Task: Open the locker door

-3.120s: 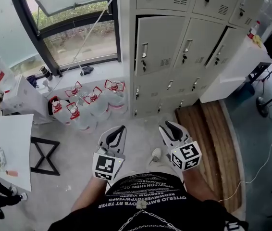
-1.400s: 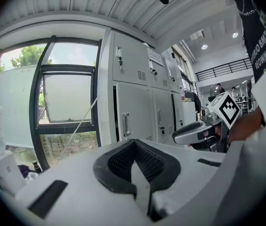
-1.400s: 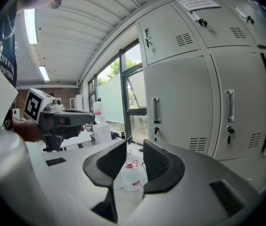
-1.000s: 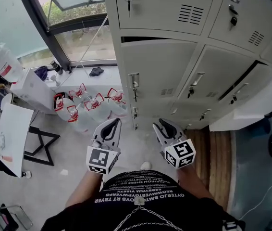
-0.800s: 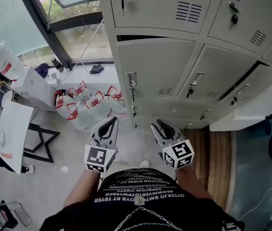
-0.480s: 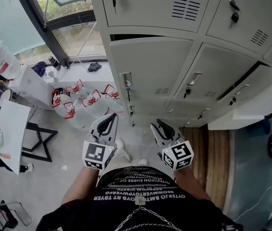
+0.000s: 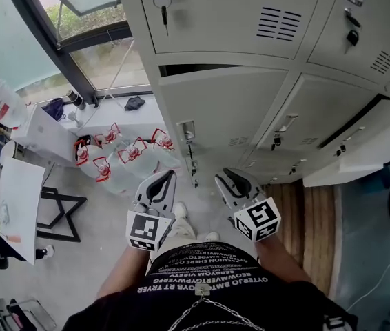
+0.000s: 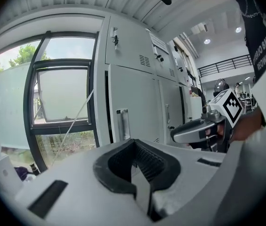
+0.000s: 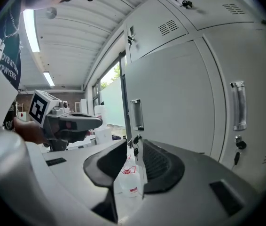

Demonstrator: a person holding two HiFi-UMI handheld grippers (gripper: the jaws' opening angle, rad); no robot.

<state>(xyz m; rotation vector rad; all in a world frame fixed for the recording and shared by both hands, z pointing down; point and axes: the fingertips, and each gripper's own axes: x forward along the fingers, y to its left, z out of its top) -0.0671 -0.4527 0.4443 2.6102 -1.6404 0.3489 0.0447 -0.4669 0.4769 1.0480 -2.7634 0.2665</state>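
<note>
Grey locker door (image 7: 231, 105) looms nearer than a second ago

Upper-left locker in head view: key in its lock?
Yes, a key hangs on a ring from the lock at the left edge of the upper-left locker door.

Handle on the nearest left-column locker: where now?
Head view centre: the handle sits at the left edge of its door, keys hanging below, water jugs to its left.
</note>
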